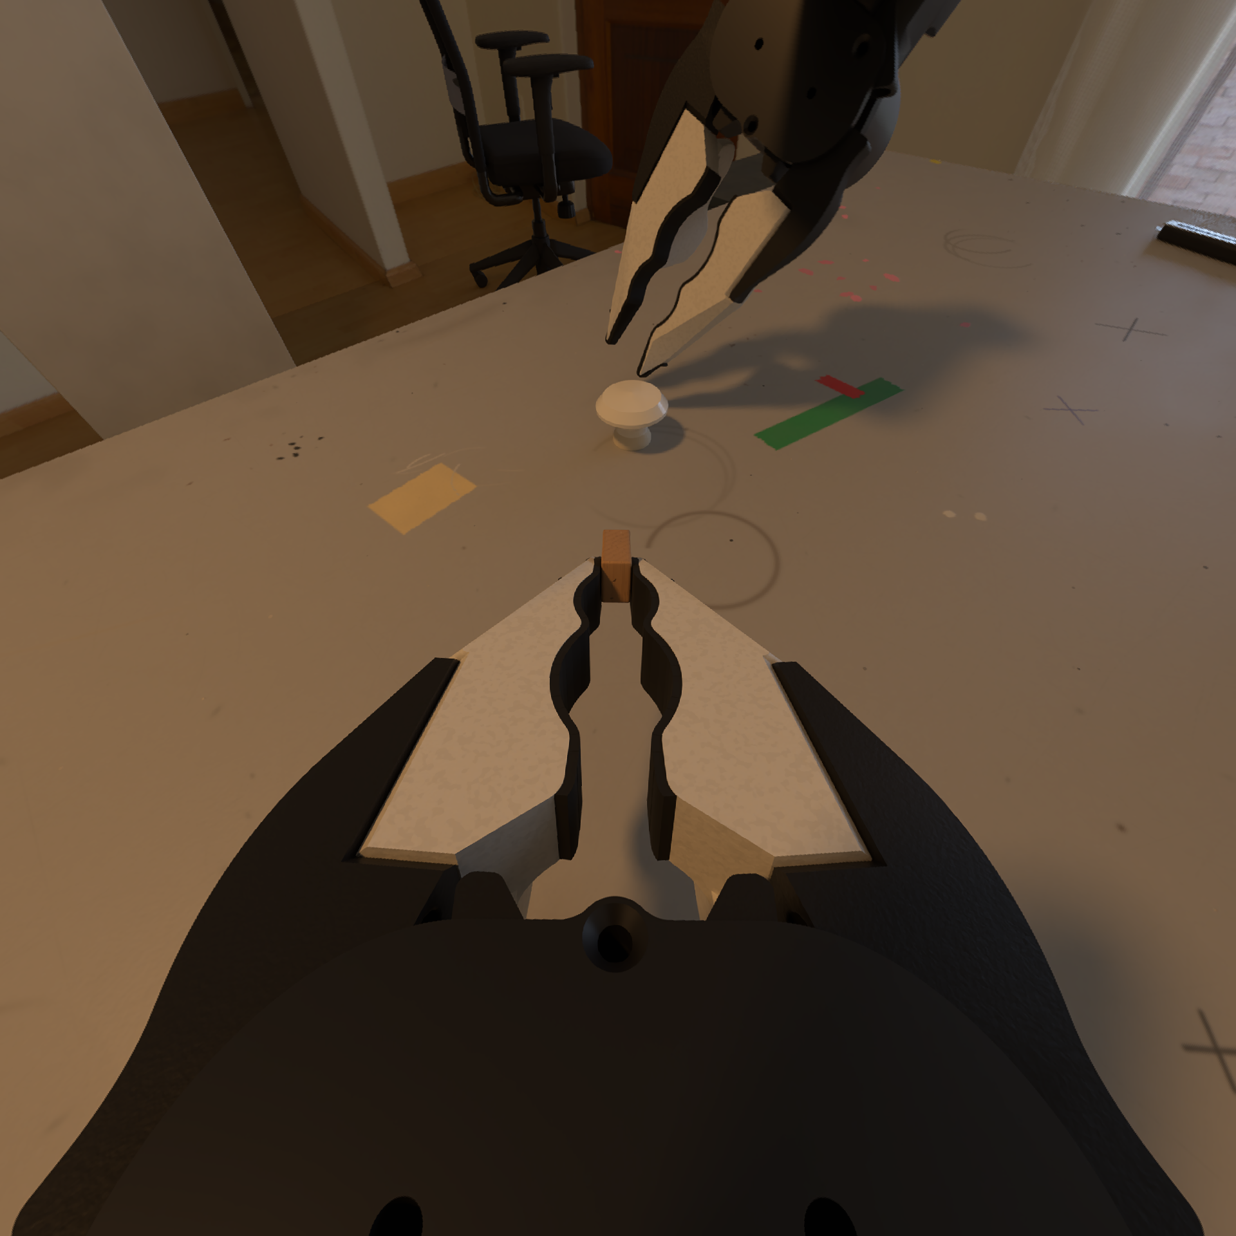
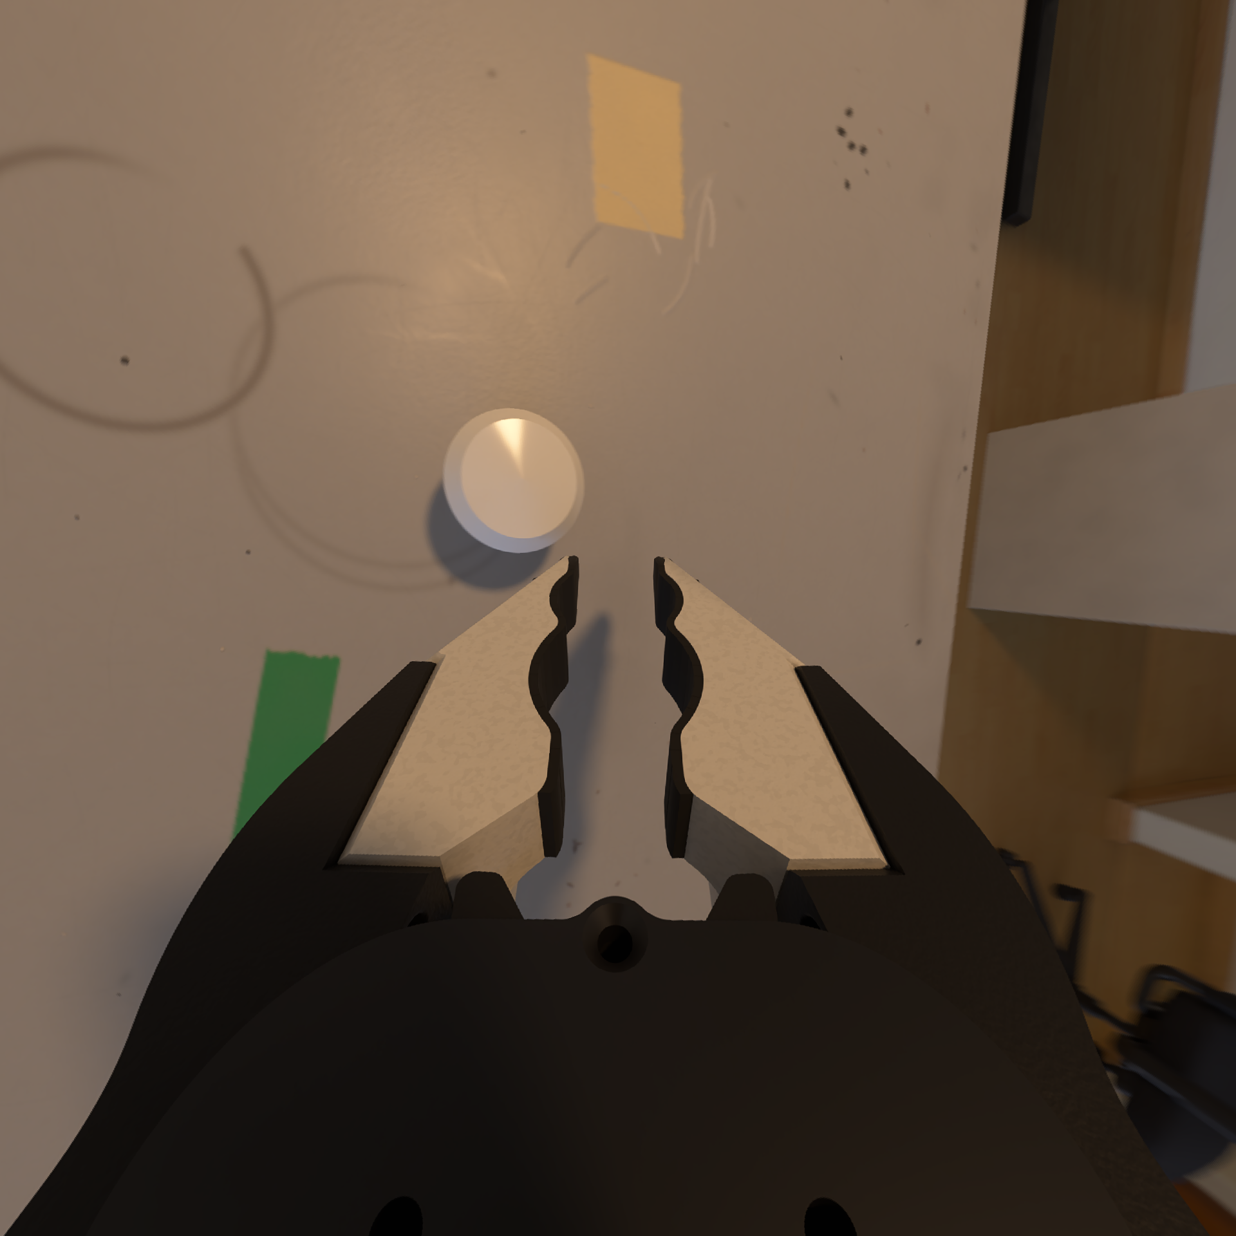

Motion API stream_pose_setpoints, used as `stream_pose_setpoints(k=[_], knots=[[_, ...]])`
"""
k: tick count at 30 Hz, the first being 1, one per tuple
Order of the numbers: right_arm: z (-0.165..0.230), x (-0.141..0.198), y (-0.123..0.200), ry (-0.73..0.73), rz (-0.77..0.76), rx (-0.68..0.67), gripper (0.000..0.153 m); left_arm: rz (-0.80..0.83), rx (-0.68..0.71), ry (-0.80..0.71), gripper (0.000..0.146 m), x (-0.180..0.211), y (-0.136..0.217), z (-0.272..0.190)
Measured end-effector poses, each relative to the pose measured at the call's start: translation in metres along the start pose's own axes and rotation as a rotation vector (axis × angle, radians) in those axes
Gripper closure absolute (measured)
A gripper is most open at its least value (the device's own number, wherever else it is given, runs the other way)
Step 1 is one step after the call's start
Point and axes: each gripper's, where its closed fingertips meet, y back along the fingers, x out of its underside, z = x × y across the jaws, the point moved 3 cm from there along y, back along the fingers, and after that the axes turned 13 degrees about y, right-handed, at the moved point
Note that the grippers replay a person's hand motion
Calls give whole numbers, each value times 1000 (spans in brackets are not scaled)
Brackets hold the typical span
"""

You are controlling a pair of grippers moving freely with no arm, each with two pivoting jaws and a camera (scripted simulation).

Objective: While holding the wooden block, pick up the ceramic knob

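Note:
My left gripper (image 1: 616,567) is shut on a small wooden block (image 1: 616,565), held at the fingertips above the table. Beyond it a white ceramic knob (image 1: 631,410) stands upright on its stem on the table. My right gripper (image 1: 632,356) hangs above and just behind the knob, pointing down, its jaws open and empty. In the right wrist view the right gripper (image 2: 616,565) is open, and the knob (image 2: 513,480) lies just ahead and left of the fingertips, seen from above.
The grey table (image 1: 936,669) bears a tan patch (image 1: 423,497), a green tape strip (image 1: 828,412) with a red piece (image 1: 839,386), and pen circles. The table edge (image 2: 990,401) runs to the right of the knob. An office chair (image 1: 528,154) stands beyond the table.

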Motion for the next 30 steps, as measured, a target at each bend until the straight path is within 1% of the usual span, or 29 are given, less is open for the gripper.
stream_pose_setpoints(k=[5, 6, 8, 9, 11, 14, 16, 18, 19, 20, 22, 24, 25, 28, 29, 30], knots=[[15, -15, 4, 257, 110, 50, 136, 0, -5, -4, 139, 0, 0, 0], [18, -19, 6, 279, 105, 43, 138, 2, -4, -2, 139, 0, 0, 0], [23, -24, 9, 259, 67, 19, 138, 4, -5, -1, 139, 0, 0, 0], [25, -26, 11, 217, 40, 1, 137, 4, -4, -1, 139, 0, 0, 0], [26, -28, 18, 70, -59, -41, 124, 1, -2, -2, 139, 0, 0, 0], [19, -26, 25, -254, -206, -41, 106, 0, 1, 3, 139, 0, 0, 0], [15, -19, 22, -428, -221, -7, 98, 2, 6, 7, 139, 0, 0, 0], [13, -13, 18, -574, -221, 13, 96, 5, 7, 9, 139, 0, 0, 0], [13, -11, 16, -673, -248, -25, 96, 5, 8, 10, 139, 0, 0, 0], [14, -11, 14, -765, -287, -95, 94, 5, 8, 10, 139, 0, 0, 0], [15, -10, 8, -886, -357, -196, 90, 4, 10, 11, 139, 0, 0, 0], [15, -9, 3, -916, -380, -226, 88, 2, 12, 13, 139, 0, 0, 0], [15, -10, 0, -908, -380, -221, 87, 3, 13, 15, 139, 0, 0, 0], [20, -17, -7, -806, -315, -157, 85, 14, 2, 29, 139, 0, -1, 3], [23, -19, -11, -760, -270, -131, 86, 21, -5, 35, 139, 1, -2, 4], [25, -20, -16, -713, -219, -100, 91, 28, -12, 40, 139, 1, -3, 5]])
